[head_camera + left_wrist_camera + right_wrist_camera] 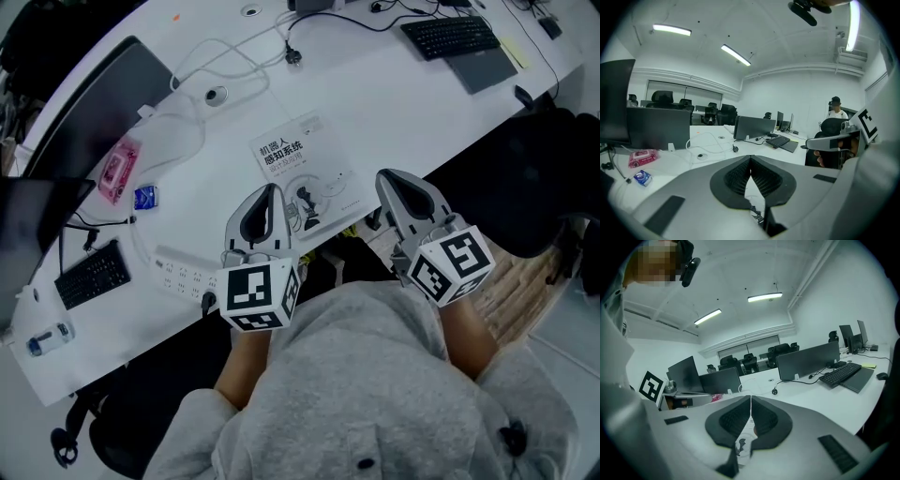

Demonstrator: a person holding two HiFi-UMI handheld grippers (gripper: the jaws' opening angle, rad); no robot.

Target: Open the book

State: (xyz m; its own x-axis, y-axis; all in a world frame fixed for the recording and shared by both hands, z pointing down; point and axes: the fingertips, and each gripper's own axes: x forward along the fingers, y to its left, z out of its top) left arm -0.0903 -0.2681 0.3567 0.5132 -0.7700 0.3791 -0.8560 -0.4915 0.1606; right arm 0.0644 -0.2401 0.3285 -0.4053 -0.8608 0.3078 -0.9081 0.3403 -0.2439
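Observation:
A closed book [302, 175] with a white cover and dark title print lies near the front edge of the white desk [403, 103]. My left gripper [273, 190] hovers over the book's near left corner, jaws together and nothing between them. My right gripper [383, 175] sits just past the book's right edge, also shut and empty. In the left gripper view the left gripper [750, 157] has its pads meeting at the tip, and a sliver of the book [753, 208] shows below them. The right gripper view shows the right gripper [750, 397] likewise, with the book's cover [742, 445] in the gap.
A white power strip [178, 273] and a black keyboard [92, 275] lie to the left. A pink packet [119, 169], a blue packet [145, 197] and a looped white cable [202, 70] sit further back. Another keyboard [451, 36] is at the far right. A black chair [530, 178] stands right.

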